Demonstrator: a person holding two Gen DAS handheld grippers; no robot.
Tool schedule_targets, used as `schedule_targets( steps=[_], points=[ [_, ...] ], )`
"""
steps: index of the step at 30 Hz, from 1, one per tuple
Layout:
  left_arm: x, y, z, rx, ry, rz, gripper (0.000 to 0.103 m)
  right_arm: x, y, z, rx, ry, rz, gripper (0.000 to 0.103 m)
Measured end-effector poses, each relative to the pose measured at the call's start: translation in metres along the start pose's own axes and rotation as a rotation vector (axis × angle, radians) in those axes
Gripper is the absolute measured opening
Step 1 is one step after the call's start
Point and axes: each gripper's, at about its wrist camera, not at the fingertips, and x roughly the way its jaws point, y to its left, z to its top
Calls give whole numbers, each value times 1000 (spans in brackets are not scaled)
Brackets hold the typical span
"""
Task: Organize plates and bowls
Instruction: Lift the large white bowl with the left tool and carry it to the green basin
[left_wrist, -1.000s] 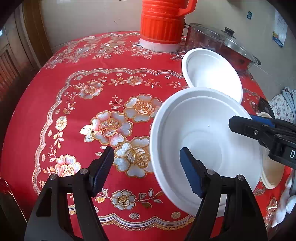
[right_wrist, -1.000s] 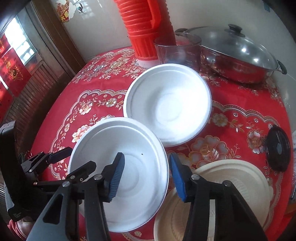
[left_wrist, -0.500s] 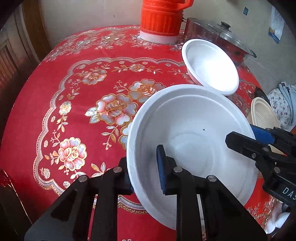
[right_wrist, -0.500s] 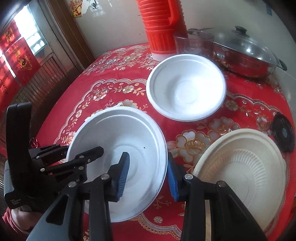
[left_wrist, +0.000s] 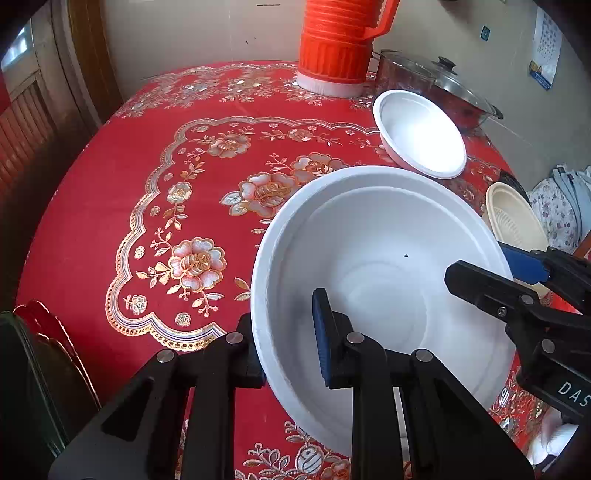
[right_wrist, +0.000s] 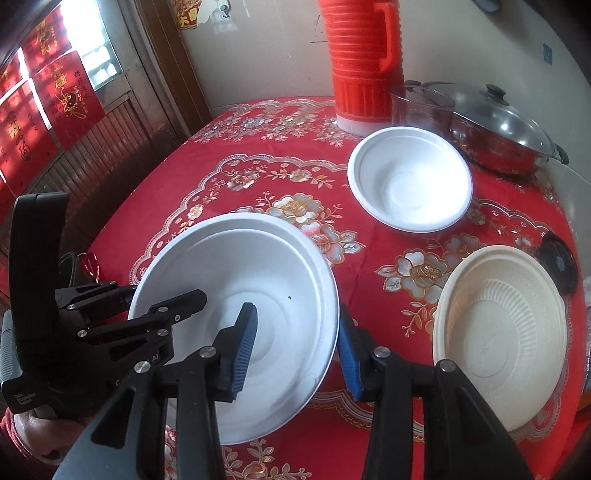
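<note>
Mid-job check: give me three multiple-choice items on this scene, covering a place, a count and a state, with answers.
1. Where does the smaller white bowl sit?
A. On the cloth near the lidded pot
B. Inside the cream plate
C. On the floor

2. How many white bowls are in view?
A. One
B. Two
C. Four

3. What are the left tongs doing?
A. Open, touching nothing
B. Shut on the rim of the large white bowl
C. Holding a pot lid

Answers: 1 A, the bowl rests on the red cloth just in front of the pot. 2 B, one large and one smaller. 3 B, the left tongs' fingers pinch the rim from both sides.
</note>
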Motion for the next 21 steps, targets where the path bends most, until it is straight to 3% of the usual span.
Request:
schedule_targets(
  steps=[6,21],
  points=[
    [-14,8,-5,-3,-14,3,20,-7,17,-2,-21,-10,-1,50],
    [-60,49,-15,-47,-42,-11,20,-18,69,1,-141,-5,18,49]
  ],
)
